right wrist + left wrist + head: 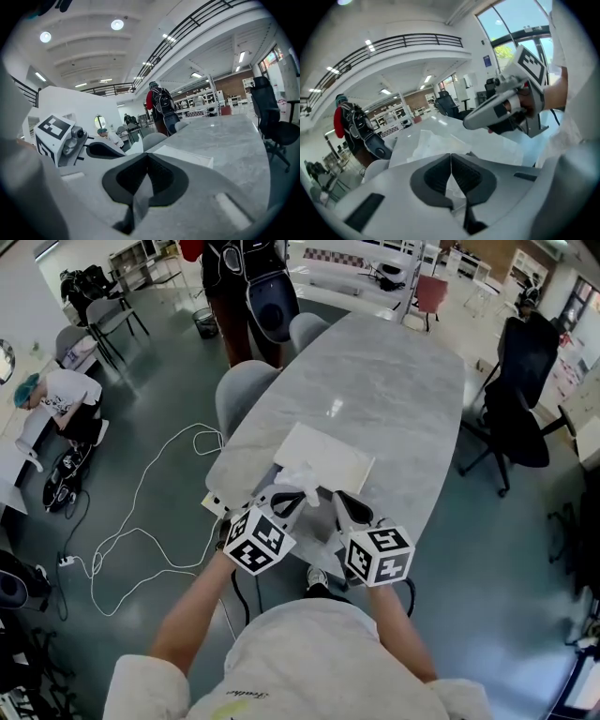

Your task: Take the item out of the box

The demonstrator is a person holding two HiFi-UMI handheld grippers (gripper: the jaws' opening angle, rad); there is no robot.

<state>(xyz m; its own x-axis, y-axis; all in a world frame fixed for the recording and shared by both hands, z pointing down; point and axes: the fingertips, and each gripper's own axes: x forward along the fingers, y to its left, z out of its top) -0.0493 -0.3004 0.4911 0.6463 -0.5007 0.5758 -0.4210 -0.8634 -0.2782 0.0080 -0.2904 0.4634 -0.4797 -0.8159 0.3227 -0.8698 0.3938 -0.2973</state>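
A long grey marble table (394,399) stretches away from the person. On its near part lies a flat white box (333,454). The left gripper (451,157) and right gripper (147,157) hover side by side at the box's near edge. The left one's jaws pinch crumpled clear wrapping (302,476), which sits over the box's near left corner. The right one's jaws are pressed together with nothing visible between them.

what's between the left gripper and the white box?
Crumpled clear plastic wrap, at the near edge of the box, just ahead of the left gripper; the head view shows it.
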